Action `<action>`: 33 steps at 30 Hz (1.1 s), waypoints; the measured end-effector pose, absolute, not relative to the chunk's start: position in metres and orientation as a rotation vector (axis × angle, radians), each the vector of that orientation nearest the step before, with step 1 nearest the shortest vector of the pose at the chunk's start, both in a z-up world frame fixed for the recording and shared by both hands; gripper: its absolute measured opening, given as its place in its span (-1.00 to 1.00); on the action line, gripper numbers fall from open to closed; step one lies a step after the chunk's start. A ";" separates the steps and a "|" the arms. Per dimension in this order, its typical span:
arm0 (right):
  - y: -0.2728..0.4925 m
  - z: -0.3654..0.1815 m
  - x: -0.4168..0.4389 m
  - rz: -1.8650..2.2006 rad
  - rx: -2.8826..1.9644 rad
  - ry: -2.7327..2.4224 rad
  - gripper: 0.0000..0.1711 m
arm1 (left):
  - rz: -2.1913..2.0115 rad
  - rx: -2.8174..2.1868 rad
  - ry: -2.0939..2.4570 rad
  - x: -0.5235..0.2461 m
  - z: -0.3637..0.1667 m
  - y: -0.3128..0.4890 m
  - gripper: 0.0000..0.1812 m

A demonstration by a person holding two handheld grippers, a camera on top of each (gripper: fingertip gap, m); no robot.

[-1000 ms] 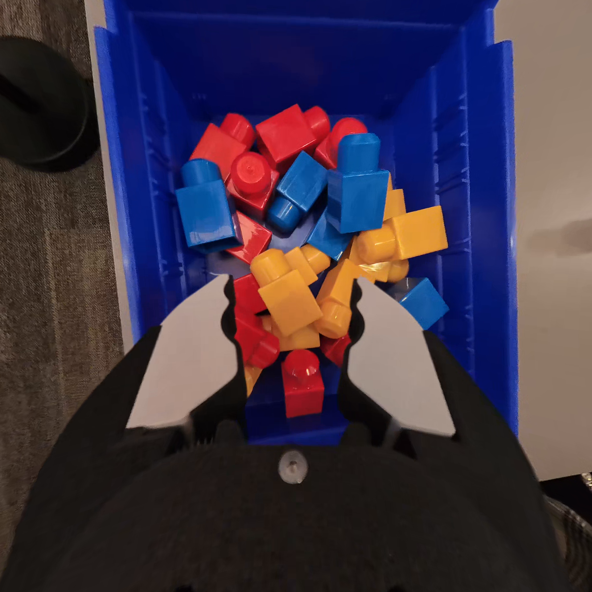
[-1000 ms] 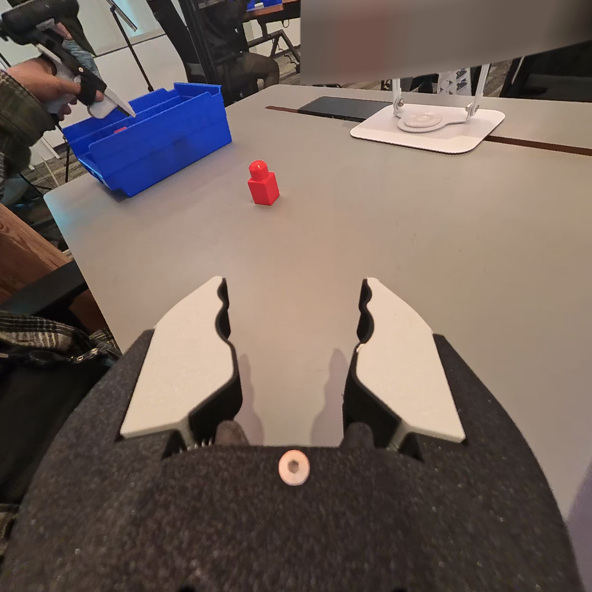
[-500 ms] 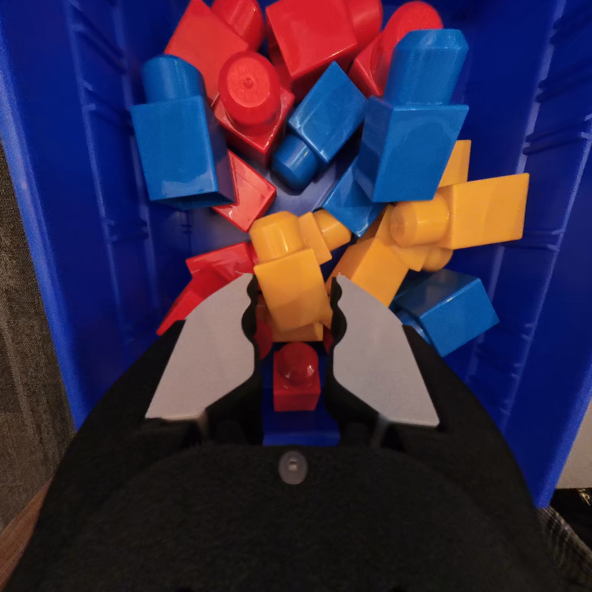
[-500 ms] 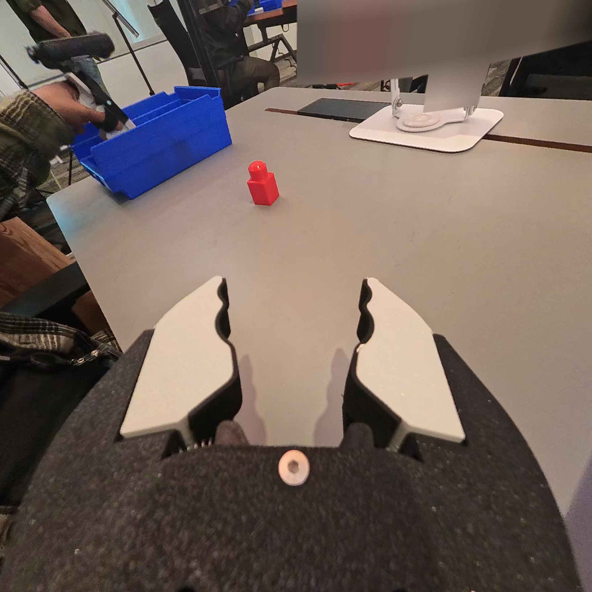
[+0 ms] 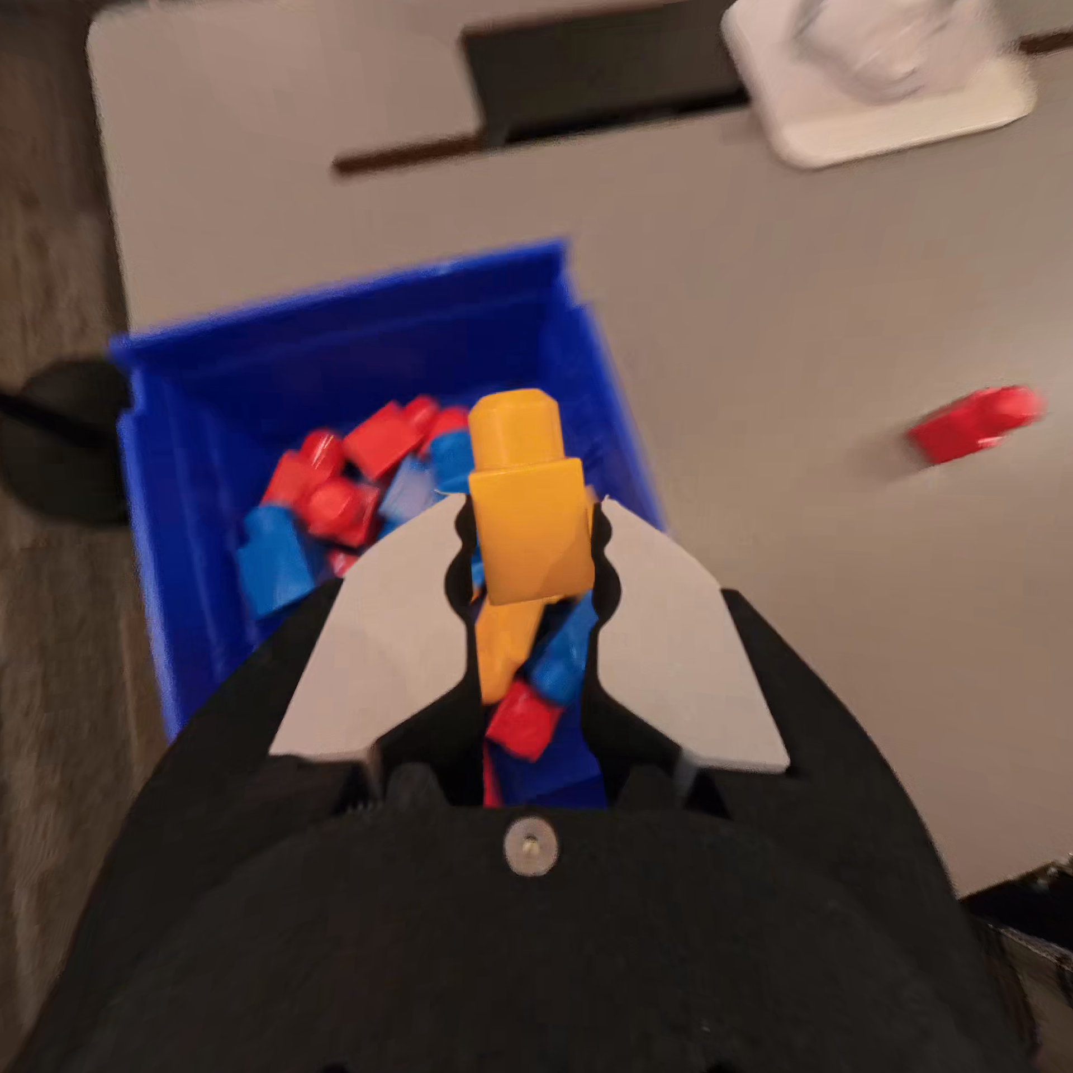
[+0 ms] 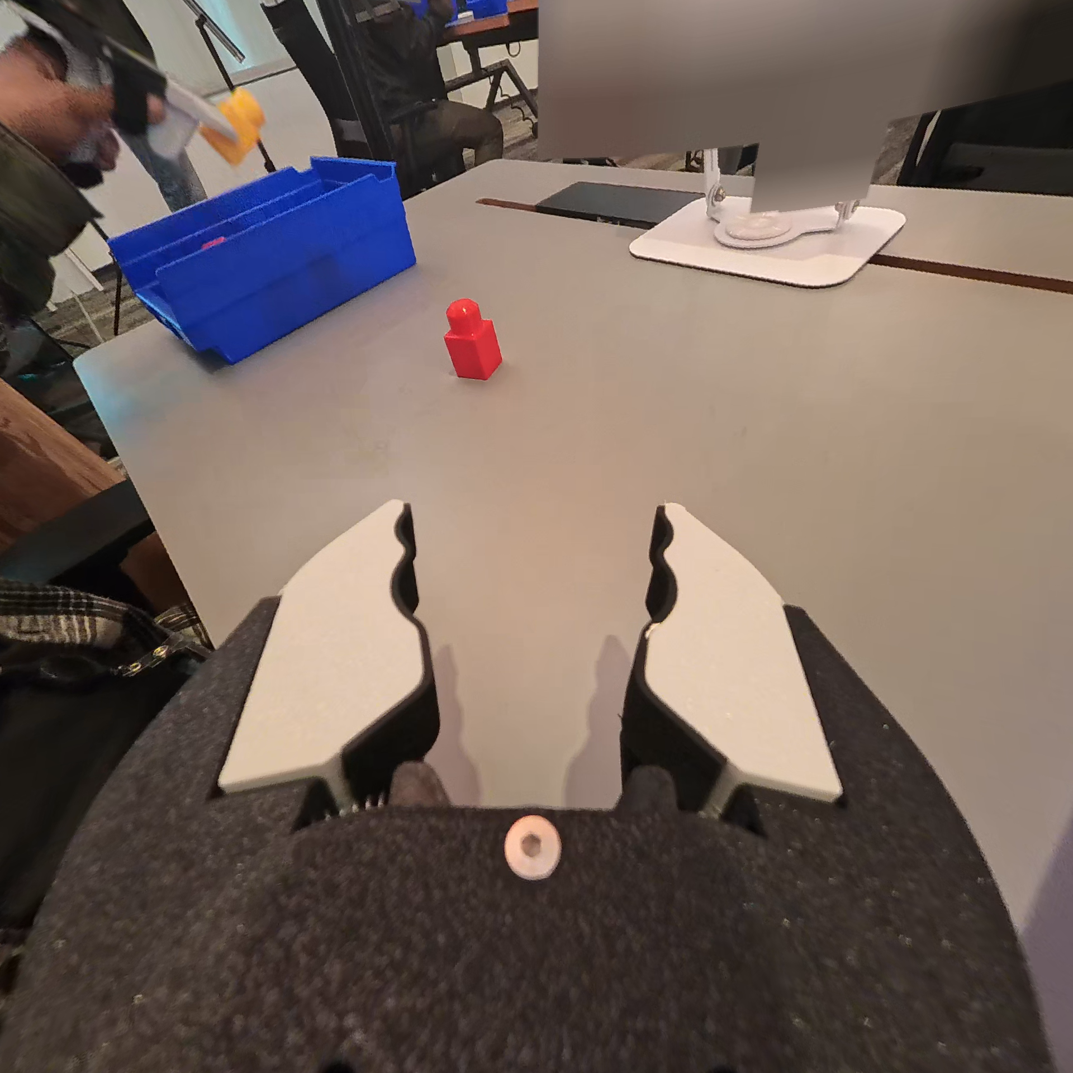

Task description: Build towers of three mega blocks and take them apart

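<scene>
My left gripper (image 5: 529,511) is shut on a yellow block (image 5: 528,517) and holds it above the blue bin (image 5: 174,522), which holds several red, blue and yellow blocks (image 5: 325,499). The held yellow block (image 6: 235,130) also shows at the far left of the right wrist view, above the bin (image 6: 273,273). A red block (image 6: 471,341) stands upright alone on the grey table (image 6: 697,435); it also shows blurred in the left wrist view (image 5: 975,424). My right gripper (image 6: 534,517) is open and empty, low over the table's near side.
A white monitor stand base (image 6: 766,241) and a black flat panel (image 6: 615,203) sit at the table's far side. The bin stands near the table's left corner. A person's sleeve (image 6: 35,197) and chairs lie beyond the left edge.
My left gripper closed on a yellow block inside the bin and lifted it up out of the pile. The right gripper has not moved.
</scene>
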State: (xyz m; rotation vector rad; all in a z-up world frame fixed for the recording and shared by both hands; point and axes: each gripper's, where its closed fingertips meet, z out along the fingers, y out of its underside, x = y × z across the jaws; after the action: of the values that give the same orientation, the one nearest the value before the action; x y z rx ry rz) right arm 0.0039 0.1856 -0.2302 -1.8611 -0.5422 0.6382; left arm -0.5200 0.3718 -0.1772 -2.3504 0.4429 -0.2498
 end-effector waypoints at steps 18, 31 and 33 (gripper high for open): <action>0.237 -0.176 -0.063 0.655 -1.788 -0.836 -0.16 | -1.268 -1.520 1.171 -0.200 -0.167 0.282 -0.59; 0.268 -0.157 -0.180 1.090 -1.629 -1.234 -0.37 | -1.438 -1.351 1.269 -0.175 -0.175 0.256 -0.60; 0.266 -0.159 -0.188 1.164 -1.634 -1.267 -0.50 | -1.433 -1.331 1.263 -0.176 -0.174 0.256 -0.60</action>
State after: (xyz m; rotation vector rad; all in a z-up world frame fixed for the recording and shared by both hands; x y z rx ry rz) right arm -0.1877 0.2657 -0.1587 -1.6340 -1.2674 1.1638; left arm -0.1759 0.2565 -0.1739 -1.3308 1.2629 -1.4325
